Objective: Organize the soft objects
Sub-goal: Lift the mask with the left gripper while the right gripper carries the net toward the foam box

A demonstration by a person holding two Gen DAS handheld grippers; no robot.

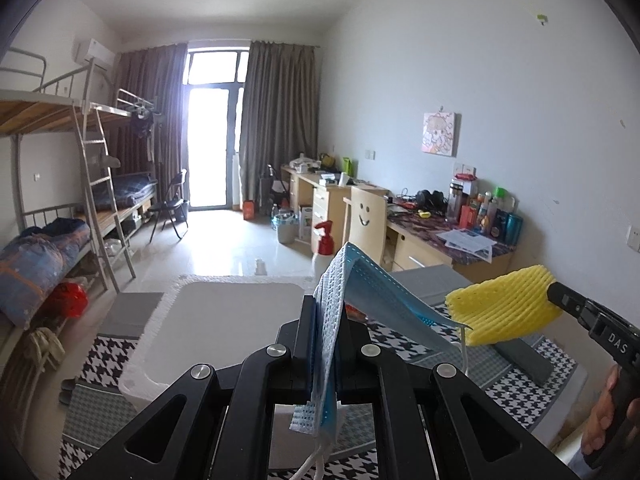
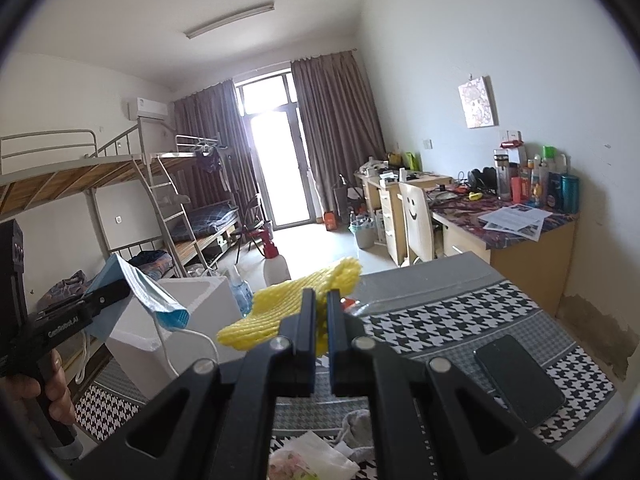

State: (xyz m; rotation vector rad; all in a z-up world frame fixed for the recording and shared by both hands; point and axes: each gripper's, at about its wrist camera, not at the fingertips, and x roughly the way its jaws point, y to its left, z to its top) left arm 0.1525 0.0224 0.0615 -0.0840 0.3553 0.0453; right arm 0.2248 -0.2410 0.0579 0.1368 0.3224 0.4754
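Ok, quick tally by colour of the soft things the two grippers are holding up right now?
Blue: 1, the face mask clamped in the left gripper
Yellow: 1, the foam net clamped in the right gripper
Total: 2

Right gripper (image 2: 319, 320) clamped on yellow foam net (image 2: 280, 304), frame centre; left gripper (image 2: 120, 290) pinching blue face mask (image 2: 148, 292), left; black phone (image 2: 520, 380) lower right on houndstooth cloth (image 2: 440, 320).
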